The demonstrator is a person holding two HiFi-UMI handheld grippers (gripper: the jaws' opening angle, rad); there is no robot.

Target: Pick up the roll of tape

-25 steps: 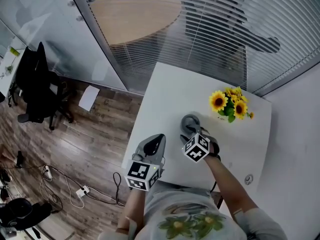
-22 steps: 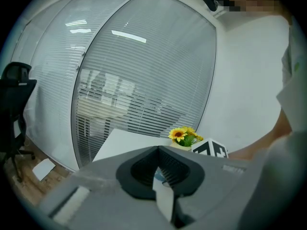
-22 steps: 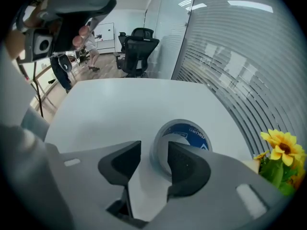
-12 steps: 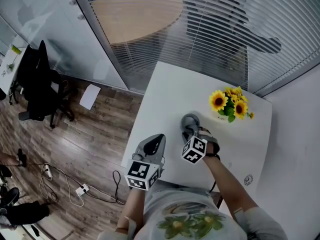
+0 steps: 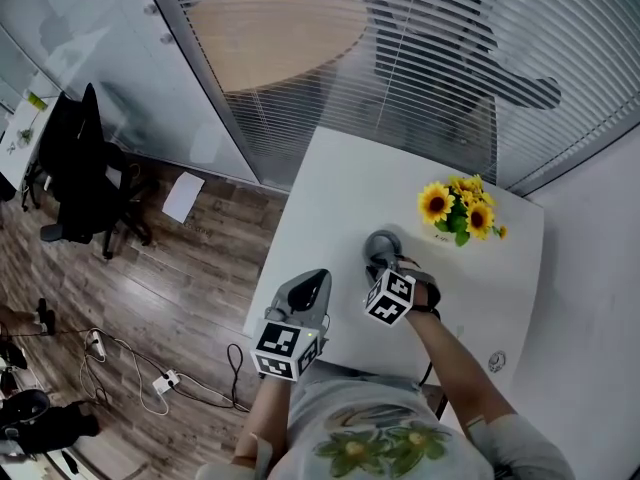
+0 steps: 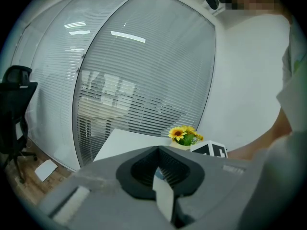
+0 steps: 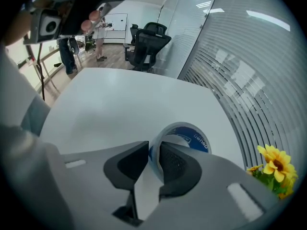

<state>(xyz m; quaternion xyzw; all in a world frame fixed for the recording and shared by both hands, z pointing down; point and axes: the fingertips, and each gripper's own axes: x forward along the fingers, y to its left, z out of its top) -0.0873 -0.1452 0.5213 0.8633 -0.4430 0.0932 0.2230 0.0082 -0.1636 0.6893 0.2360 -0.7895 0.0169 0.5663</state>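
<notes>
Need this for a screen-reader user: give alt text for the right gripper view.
The right gripper is closing its jaws on the wall of a roll of tape on a white table, one jaw inside the ring. Sunflowers show at lower right, slatted blinds beyond.

The roll of tape (image 7: 194,139) looks glossy, the table (image 7: 120,99) smooth matt white, the floor (image 5: 190,278) wood-grained.
</notes>
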